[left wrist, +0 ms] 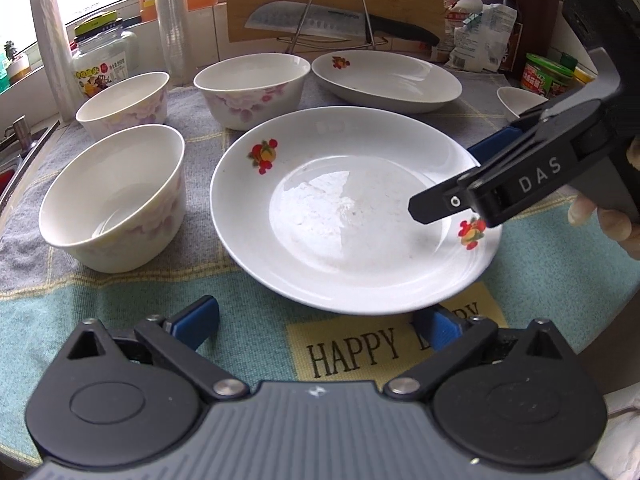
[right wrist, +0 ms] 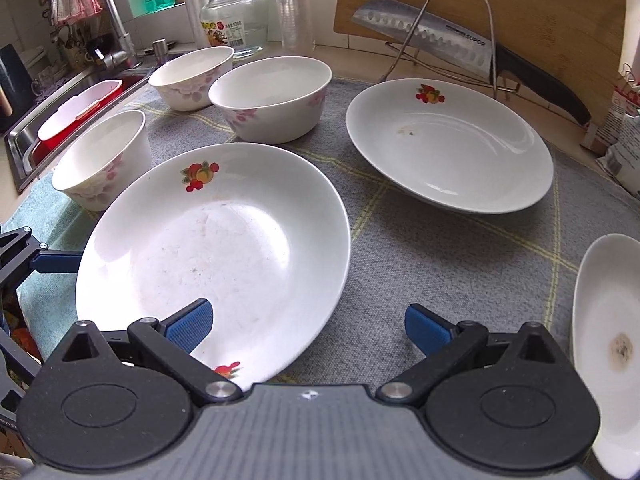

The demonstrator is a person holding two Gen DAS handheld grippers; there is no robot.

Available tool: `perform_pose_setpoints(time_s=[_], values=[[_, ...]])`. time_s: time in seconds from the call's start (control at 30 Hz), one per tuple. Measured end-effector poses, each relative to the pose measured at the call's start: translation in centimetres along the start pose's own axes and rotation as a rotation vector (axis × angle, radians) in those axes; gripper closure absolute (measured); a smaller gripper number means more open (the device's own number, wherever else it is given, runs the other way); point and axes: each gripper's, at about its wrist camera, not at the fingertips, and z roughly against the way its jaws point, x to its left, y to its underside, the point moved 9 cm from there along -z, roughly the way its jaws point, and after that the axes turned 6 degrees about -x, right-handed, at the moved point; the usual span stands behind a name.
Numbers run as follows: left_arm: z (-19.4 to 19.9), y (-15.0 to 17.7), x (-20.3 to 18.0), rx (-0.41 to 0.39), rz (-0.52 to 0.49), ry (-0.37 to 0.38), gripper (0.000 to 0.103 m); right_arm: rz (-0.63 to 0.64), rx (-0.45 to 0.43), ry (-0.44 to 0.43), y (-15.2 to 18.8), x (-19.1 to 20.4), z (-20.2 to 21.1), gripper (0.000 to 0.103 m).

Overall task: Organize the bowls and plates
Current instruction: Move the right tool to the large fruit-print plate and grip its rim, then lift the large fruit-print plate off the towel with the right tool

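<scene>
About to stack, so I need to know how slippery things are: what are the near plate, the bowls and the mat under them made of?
Near plate: looks like glazed ceramic, glossy, with window glare. Bowls: probably the same glazed white ware, with a pink floral print. Mat: woven cloth, matte, with visible texture.

Left gripper hangs wide open at the near rim of the fruit-print plate, three bowls to its left, right gripper poking over the plate's right side.
</scene>
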Motion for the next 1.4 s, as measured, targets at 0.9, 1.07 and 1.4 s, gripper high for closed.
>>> perform_pose_setpoints(time_s=[0.9, 1.07, 1.4], values=[[-0.4, -0.7, -0.2, -0.061, -0.119, 0.122, 0.000, 0.115, 0.093, -0.165, -3.3, 1.6, -3.6, 0.000], [-0.5, -0.9, -0.3, -0.077, -0.161, 0.147, 0.000, 0.180, 0.110, -0.175, -3.3, 2.1, -3.8, 0.000], [-0.4, -1.0, -0.4, -0.096, -0.191, 0.170, 0.000, 0.188, 0.156, -0.270, -4.0, 1.9, -3.9, 0.000]])
